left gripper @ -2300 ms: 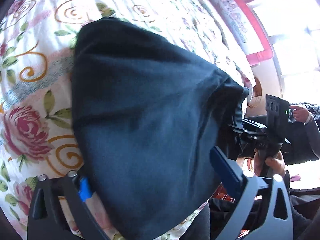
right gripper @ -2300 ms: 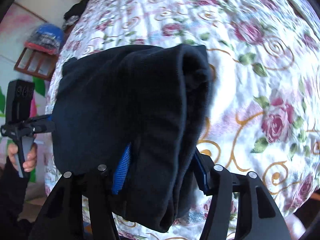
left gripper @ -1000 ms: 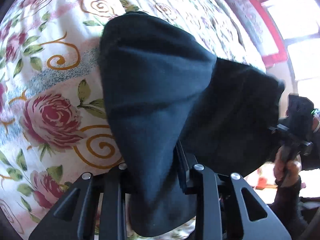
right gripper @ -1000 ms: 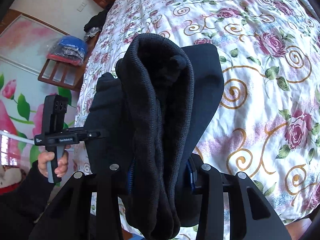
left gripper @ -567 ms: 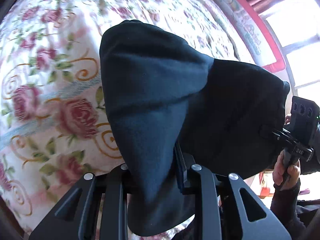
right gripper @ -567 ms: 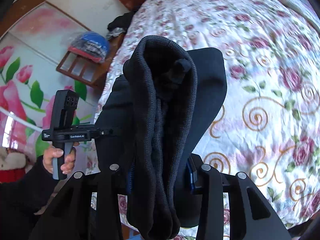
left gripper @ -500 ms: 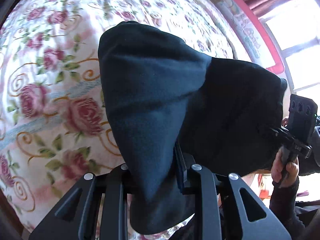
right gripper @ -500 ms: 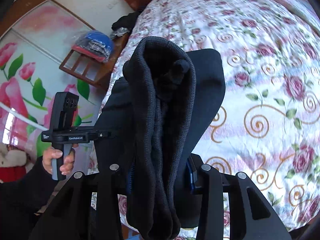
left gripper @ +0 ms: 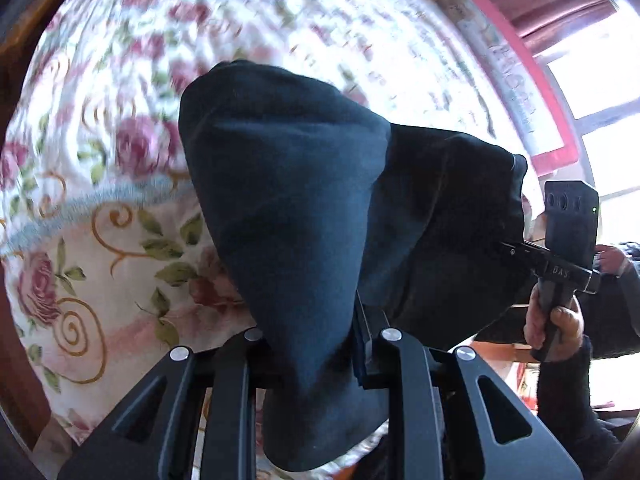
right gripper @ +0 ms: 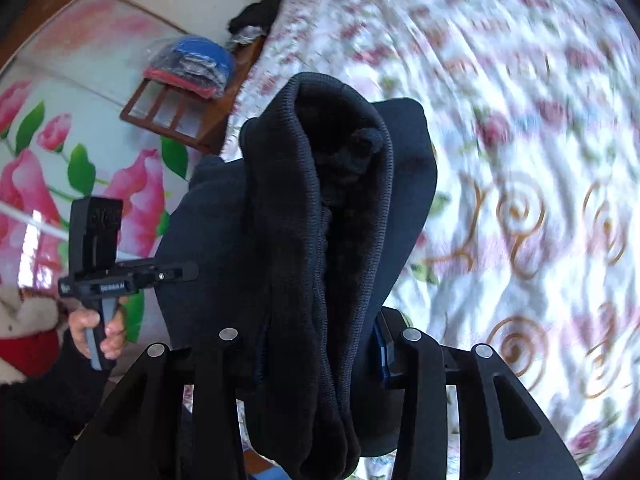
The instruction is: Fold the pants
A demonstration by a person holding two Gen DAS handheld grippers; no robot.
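Dark navy fleece pants [left gripper: 296, 208], held up off the bed between my two grippers, bunched and draped, filling frame centre in both wrist views. My left gripper [left gripper: 316, 356] at 6 o'clock is clamped on a fold of the fabric; its jaws have just been closing and the cloth sits pinched between them, a flap hanging below. My right gripper [right gripper: 316, 356], also at 6 o'clock in its own view, grasps a thick wad of the ribbed waistband end [right gripper: 320, 216], several layers squeezed between the blue pads [right gripper: 380, 344]. In the left view the other gripper shows at 3 o'clock, the right hand [left gripper: 554, 328] on its handle; in the right view the left hand [right gripper: 100, 332] grips its handle at 8 o'clock. Behind the pants is a floral bedspread [left gripper: 100, 240], roses and gold swirls, blurred. Wooden rack [right gripper: 168, 114] with a blue bundle [right gripper: 196, 60] at 11 o'clock, right view; flower mural wall [right gripper: 36, 152] at 9. Window [left gripper: 600, 96] at 2 o'clock, left view.
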